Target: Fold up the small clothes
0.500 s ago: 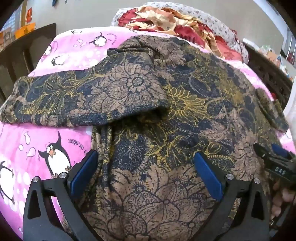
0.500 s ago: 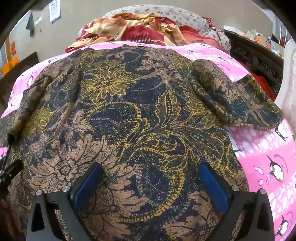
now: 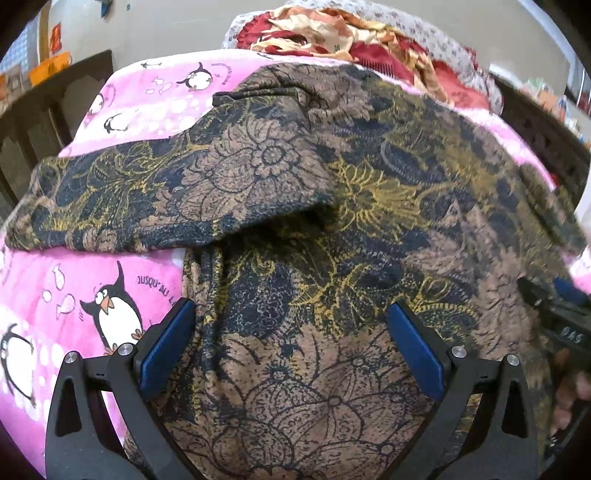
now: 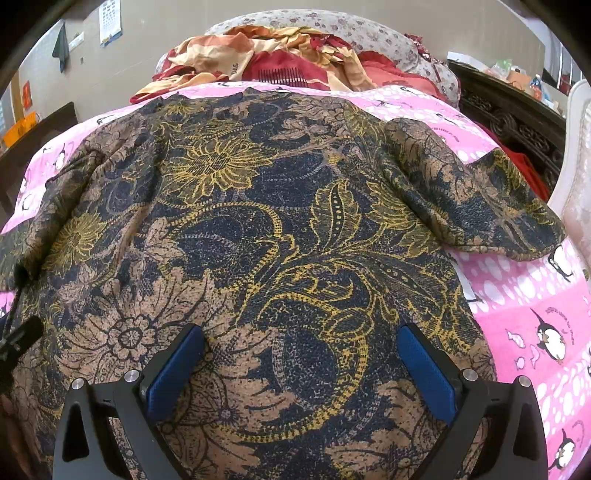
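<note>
A dark blue, tan and gold floral garment lies spread on a pink penguin-print bedspread. Its left sleeve stretches out to the left; the right sleeve lies toward the right. My left gripper stands open just above the garment's lower left part, nothing between its blue pads. My right gripper is open over the lower middle of the garment, also holding nothing. The right gripper's tip shows at the left wrist view's right edge.
A heap of red and cream cloth lies on a floral pillow at the head of the bed. Dark wooden furniture stands left, a carved dark frame right. A white padded piece is at far right.
Both views have shifted only slightly; the left wrist view is a little blurred. Both grippers stay open and the garment lies as before.
</note>
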`<state>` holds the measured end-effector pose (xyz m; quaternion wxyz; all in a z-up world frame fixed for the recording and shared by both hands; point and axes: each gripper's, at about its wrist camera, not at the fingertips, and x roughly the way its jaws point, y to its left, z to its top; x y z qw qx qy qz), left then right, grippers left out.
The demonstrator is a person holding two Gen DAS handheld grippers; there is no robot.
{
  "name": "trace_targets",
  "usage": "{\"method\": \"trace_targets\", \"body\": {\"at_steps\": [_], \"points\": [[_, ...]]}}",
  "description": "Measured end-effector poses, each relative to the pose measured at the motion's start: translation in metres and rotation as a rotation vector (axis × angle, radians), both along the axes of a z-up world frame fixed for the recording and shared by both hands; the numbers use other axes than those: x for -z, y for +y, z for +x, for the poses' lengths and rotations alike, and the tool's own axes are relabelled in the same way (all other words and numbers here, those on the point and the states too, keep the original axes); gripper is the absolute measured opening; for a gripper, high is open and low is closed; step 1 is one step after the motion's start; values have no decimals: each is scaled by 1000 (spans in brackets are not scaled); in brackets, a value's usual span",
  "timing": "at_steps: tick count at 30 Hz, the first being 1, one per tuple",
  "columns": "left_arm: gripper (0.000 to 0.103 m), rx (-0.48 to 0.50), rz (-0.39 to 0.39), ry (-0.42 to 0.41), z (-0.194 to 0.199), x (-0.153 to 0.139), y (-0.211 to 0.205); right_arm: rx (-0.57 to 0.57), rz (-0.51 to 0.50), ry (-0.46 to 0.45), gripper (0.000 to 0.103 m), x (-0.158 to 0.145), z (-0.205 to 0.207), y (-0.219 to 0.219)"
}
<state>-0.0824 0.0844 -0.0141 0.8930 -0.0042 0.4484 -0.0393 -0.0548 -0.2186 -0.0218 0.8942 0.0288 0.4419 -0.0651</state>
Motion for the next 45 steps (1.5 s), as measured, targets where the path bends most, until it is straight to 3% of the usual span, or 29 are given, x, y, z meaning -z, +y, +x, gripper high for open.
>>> {"method": "trace_targets", "body": {"at_steps": [22,26,29,31,35,38,40,41,43,45], "points": [[103,-5,-2,-17,21,16,-26,-12,13,16,103,-8,4,1],[103,-7,-17,-25,20,16,-26,-42,69,-76,103,-29,-16,12],[103,-31,-25,-73,11,12,-23,-125,39,-94,103,-25,-22,28],[103,-45,7,-140,-2,-1,-28,-158,-8,-41,103,-7,-20,33],[103,106,14,-277,-24,-22,-66,-164,44,-14,103,1,-23,29],[102,219,41,-188,-10,-2,-93,-170,6,-21,103,1,-28,30],[102,204,-47,-28,15,18,-83,-154,-16,-22,103,1,-24,27],[102,176,-83,10,24,21,-75,-155,-7,-20,103,3,-24,25],[102,160,-149,-4,28,16,-64,-162,-33,-34,103,4,-20,27],[102,179,-91,-1,25,13,-66,-163,-37,-26,103,3,-20,28]]}}
